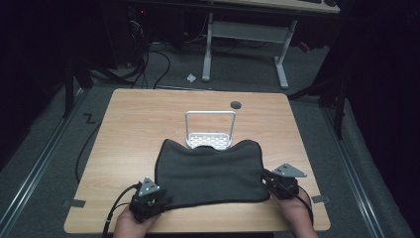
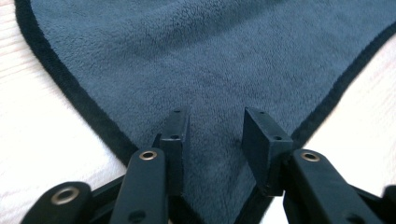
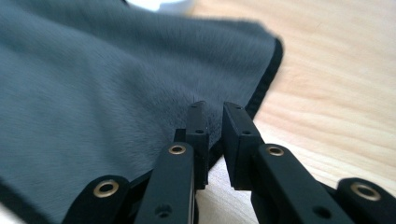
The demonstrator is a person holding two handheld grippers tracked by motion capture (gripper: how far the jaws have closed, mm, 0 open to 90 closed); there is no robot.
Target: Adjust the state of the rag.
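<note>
- A dark grey towel (image 1: pixel 210 171) with a black hem lies spread on the wooden table (image 1: pixel 133 129), in the lower middle of the high view.
- Its far edge — the one toward the top of the frame — runs up against a small white rack (image 1: pixel 210 130) with an upright handle, which stands at the centre of the table; the towel's edge covers the near part of the rack's base.
- The left tool (image 1: pixel 157 197) sits at the towel's near left corner, low in the frame, held in a hand (image 1: pixel 130 224) that enters from the bottom edge.
- In the left gripper view this tool (image 2: pixel 215 128) has its jaws standing partly apart over the corner of the towel (image 2: pixel 205 60); the cloth lies flat beneath the gap and the pads do not press on it.
- The right tool (image 1: pixel 270 179) is at the towel's near right corner, held by the other hand (image 1: pixel 292 210).
- In the right gripper view the right tool (image 3: pixel 214 122) has its jaws drawn almost together, a narrow slit left between them, at the hemmed edge of the towel (image 3: pixel 93 93); whether any cloth is pinched cannot be made out.
</note>
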